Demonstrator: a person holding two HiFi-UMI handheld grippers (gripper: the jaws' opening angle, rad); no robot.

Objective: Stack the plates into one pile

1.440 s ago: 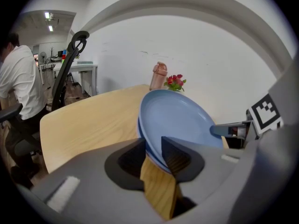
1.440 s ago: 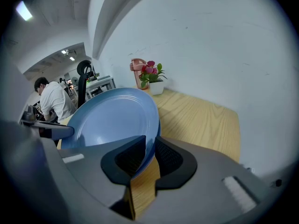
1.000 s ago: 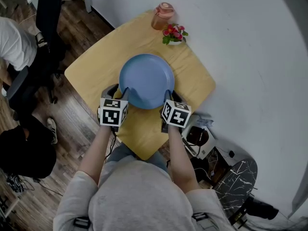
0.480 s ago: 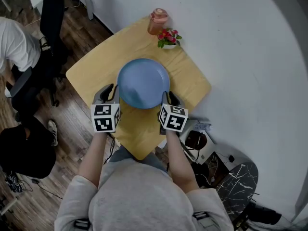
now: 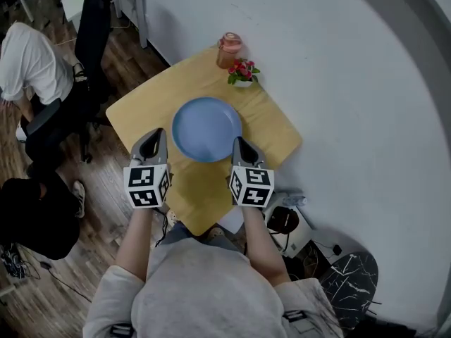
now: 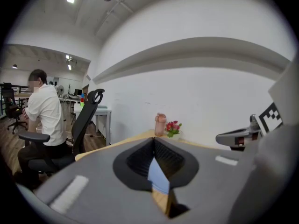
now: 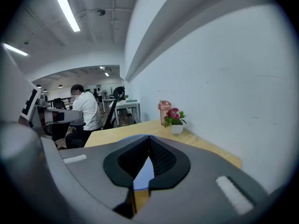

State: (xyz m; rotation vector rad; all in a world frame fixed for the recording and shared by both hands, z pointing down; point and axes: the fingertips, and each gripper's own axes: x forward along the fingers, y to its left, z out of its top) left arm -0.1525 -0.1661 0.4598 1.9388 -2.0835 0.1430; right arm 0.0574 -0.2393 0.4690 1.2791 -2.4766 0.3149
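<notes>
A blue plate (image 5: 206, 129) lies flat in the middle of the wooden table (image 5: 137, 111). My left gripper (image 5: 156, 135) hangs above the table just left of the plate's near rim, clear of it. Its jaws have just closed and are shut with nothing between them (image 6: 153, 139). My right gripper (image 5: 238, 142) hovers at the plate's near right rim, also apart from it and shut on nothing (image 7: 149, 136). A sliver of the blue plate (image 6: 158, 178) shows through the slit under the left tips, and the same plate (image 7: 142, 174) shows below the right ones.
A pink bottle (image 5: 229, 48) and a small pot of red flowers (image 5: 242, 72) stand at the table's far corner by the white wall. A black office chair (image 5: 88, 34) and a seated person (image 5: 28, 62) are at the left. Gear lies on the floor (image 5: 285, 217) at the right.
Both grippers have drawn back from the plate's rim and risen. The left jaws went from open to shut. The plate stays flat on the table.
</notes>
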